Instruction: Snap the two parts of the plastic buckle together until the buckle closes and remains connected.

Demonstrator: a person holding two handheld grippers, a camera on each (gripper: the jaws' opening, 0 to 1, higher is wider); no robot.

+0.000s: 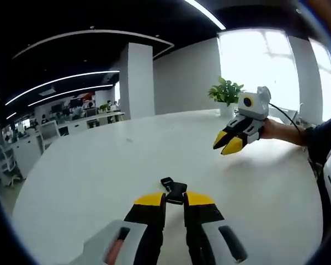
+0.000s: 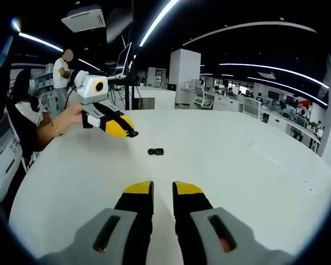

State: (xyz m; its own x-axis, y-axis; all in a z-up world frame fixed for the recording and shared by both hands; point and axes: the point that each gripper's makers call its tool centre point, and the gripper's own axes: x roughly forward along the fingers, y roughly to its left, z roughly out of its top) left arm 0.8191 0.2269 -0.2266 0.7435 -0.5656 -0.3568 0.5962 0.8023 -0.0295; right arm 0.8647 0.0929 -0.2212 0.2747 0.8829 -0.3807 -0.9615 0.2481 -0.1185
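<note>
The buckle (image 1: 174,190) is lying on the surface (image 1: 99,182) just ahead of the left gripper (image 1: 175,202), whose jaws are standing narrowly apart, empty. The right gripper (image 2: 163,189) is hovering well back, also narrow. Pushing risks sliding the small buckle away.

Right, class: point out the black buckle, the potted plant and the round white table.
black buckle (image 2: 155,151), right gripper view, its middle
potted plant (image 1: 226,91), left gripper view, its leaves
round white table (image 1: 99,176), left gripper view, bare top

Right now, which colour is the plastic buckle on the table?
Black. The plastic buckle shows best in the left gripper view, lying on the white table.
</note>
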